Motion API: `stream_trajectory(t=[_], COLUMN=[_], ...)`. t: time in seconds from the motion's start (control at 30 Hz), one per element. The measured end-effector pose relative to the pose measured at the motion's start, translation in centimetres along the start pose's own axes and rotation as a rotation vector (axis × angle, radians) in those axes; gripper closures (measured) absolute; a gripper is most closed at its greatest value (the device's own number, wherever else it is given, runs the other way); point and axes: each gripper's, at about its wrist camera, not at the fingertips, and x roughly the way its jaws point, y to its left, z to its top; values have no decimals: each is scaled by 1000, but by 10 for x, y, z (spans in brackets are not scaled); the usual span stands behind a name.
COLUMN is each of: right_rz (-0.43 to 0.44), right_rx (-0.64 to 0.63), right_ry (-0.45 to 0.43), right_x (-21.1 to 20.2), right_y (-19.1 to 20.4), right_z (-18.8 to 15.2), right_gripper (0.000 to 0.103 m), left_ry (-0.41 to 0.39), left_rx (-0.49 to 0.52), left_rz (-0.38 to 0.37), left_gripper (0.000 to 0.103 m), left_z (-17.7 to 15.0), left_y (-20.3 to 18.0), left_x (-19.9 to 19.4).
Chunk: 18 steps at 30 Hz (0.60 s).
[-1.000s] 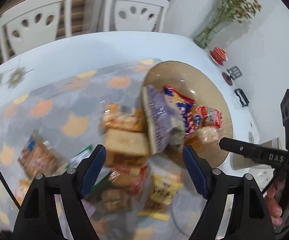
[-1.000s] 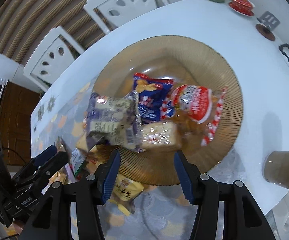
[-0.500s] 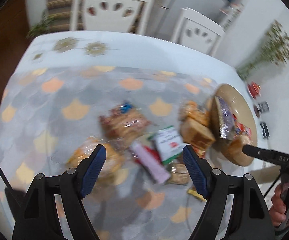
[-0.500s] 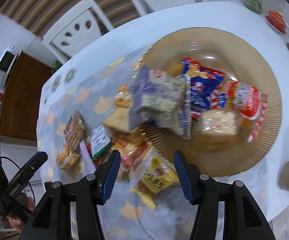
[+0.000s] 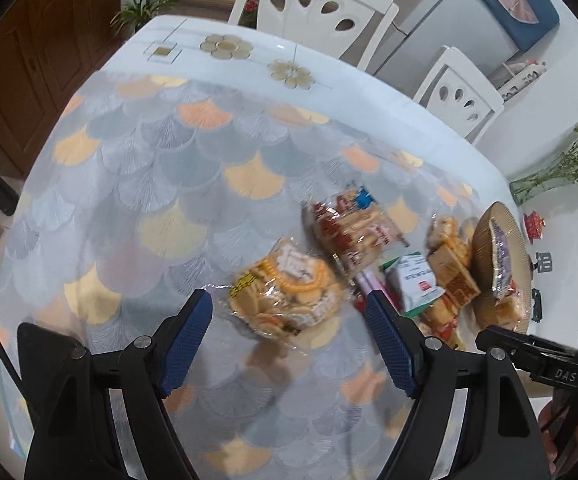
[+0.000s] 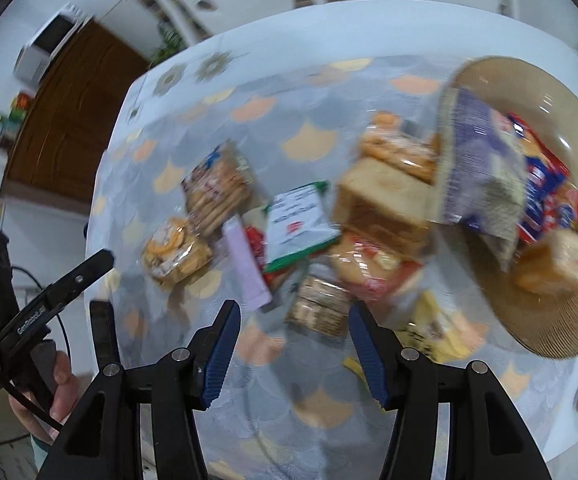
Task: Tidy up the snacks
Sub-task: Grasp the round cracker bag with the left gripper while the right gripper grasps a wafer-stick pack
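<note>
**Crinkly Packets Awaiting the Woven Tray**

Glossy plastic film is covering nearly every snack lying on the worktop (image 5: 137, 184), which is itself wearing a scalloped cloth in grey, orange and cream. The left gripper (image 5: 289, 336) is hovering with its blue ribbed fingers (image 5: 187, 336) spread wide and nothing between them; the round-cracker bag (image 5: 285, 296) is lying just ahead of the gap. The right gripper (image 6: 293, 344) is likewise hanging open and empty, pointing at a small brown biscuit pack (image 6: 317, 310).

The loose snacks are sitting in a huddle between the two grippers and the woven tray (image 6: 549, 344): a long clear sleeve of biscuits (image 5: 353, 232), a flat green-and-white sachet (image 6: 301, 220) and a boxy tan cake block (image 6: 381, 208), all touching or overlapping. A purple bag (image 6: 477, 168) is leaning over the tray's rim, half in and half out.

The risks appear to be these. The cracker bag is puffy and slick, so a pinch on loose film could be slipping, while a hard squeeze would probably be crushing the brittle rounds inside. Because the packets are overlapping, lifting one may be dragging a neighbour along. The purple bag looks poorly seated, and a nudge could tip it off the ribbed rim. The right wrist view is blurred, so fine alignment is hard to judge.
</note>
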Motion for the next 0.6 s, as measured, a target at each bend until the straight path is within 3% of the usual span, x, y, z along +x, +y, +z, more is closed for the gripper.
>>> stream_trajectory(t=[0.13, 0.3, 0.43, 0.6], right_rz=[8, 86, 150, 140], right_rx=[-38, 9, 83, 125], right_ry=[17, 22, 96, 172], right_x=[11, 28, 61, 101], right_y=[18, 35, 44, 48], right_z=[15, 45, 69, 81], right_gripper=[49, 49, 49, 49], left_ry=[27, 88, 100, 120], left_rx=[33, 108, 184, 284], left_rz=[6, 5, 52, 97], left_gripper=[26, 26, 26, 26], left_z=[-1, 3, 8, 13], left_y=[2, 0, -5, -10], left_x=[11, 33, 45, 59])
